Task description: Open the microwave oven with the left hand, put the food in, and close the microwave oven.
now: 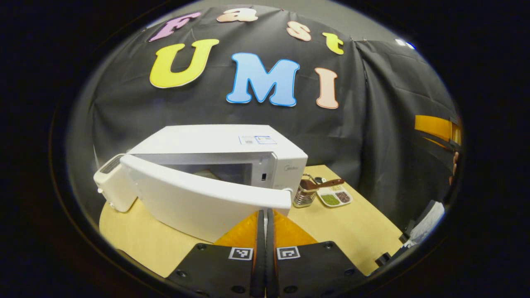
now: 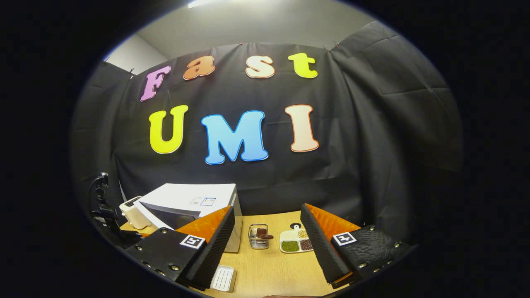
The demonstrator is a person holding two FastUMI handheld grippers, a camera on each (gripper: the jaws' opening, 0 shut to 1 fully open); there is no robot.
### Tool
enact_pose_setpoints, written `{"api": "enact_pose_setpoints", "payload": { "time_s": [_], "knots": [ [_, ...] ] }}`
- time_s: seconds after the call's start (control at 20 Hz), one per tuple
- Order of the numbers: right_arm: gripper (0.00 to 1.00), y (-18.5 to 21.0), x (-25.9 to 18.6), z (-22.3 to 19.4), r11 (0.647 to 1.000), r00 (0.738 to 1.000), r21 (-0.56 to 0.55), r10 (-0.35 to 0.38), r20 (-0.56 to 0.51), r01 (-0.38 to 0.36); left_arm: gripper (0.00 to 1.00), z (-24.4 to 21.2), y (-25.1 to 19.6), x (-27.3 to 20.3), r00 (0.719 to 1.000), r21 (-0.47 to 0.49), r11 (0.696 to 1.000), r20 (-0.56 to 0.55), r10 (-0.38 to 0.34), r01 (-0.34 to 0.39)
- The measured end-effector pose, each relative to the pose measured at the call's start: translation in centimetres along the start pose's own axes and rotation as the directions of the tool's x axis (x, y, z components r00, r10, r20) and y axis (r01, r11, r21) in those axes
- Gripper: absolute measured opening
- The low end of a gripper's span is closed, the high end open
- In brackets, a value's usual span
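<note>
The white microwave [image 1: 215, 138] stands on the wooden table [image 1: 352, 236] with its door [image 1: 198, 194] swung partly open, so part of the cavity shows. My left gripper [image 1: 265, 212] is shut, fingers pressed together, with its tips right under the free end of the door. The food is a white divided plate [image 1: 334, 196] of green and brown portions, just right of the microwave. In the right gripper view the same plate [image 2: 295, 241] lies ahead between the fingers of my right gripper [image 2: 267, 211], which is wide open and holds nothing. The microwave [image 2: 186, 196] stands at the left there.
A small metal basket [image 1: 305, 194] holding a brown item stands between microwave and plate. A white toaster-like box [image 1: 112, 182] sits left of the door. A white ridged tray [image 2: 223, 278] lies near the table's front. A hand [image 1: 455, 165] shows at the far right.
</note>
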State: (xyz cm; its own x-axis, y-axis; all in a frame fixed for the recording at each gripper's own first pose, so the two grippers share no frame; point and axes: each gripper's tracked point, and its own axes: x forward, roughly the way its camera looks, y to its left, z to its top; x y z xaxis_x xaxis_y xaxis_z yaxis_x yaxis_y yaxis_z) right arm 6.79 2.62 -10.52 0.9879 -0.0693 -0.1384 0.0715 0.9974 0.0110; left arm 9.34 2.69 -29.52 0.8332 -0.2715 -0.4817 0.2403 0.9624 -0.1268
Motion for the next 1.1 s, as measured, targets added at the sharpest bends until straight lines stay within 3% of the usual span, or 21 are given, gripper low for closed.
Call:
{"api": "enact_pose_setpoints", "payload": {
  "time_s": [1.1],
  "knots": [
    [0.97,-4.7,1.6,-1.1,1.0,1.0,0.03,0.01,-0.021,-0.009,0.07,4.0,0.9,10.4,0.996,-0.034,0.995,-0.004,0.091,-0.091]
  ]
}}
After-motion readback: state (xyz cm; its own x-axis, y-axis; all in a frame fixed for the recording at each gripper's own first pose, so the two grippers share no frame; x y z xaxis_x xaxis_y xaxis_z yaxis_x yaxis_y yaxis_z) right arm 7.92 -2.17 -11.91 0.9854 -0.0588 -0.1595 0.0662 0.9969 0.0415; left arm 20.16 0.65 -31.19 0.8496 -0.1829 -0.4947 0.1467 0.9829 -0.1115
